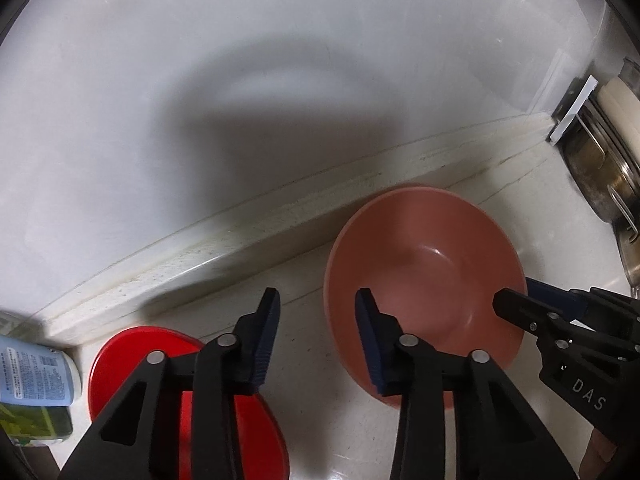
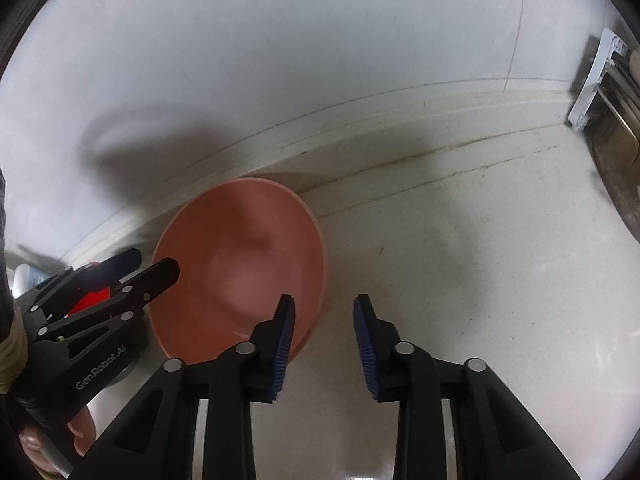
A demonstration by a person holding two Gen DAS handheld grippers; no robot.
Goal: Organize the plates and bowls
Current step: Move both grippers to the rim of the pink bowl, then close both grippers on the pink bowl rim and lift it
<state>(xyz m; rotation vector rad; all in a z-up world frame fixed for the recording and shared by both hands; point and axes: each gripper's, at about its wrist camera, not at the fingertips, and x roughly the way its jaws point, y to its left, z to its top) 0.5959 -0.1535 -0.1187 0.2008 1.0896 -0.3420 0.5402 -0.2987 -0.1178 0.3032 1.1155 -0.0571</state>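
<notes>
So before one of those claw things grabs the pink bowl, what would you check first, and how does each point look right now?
1. Left gripper jaws open: ok.
2. Right gripper jaws open: ok.
3. Pink bowl upright and with nothing inside: ok.
4. Bowl rim between a pair of jaws: not ok. The left gripper's right finger is over the near-left rim; the right gripper sits beside the bowl's right edge.
5. The two grippers apart from each other: ok, on opposite sides of the bowl.
6. Red plate out of the way: ok, left of the bowl on the counter.
</notes>
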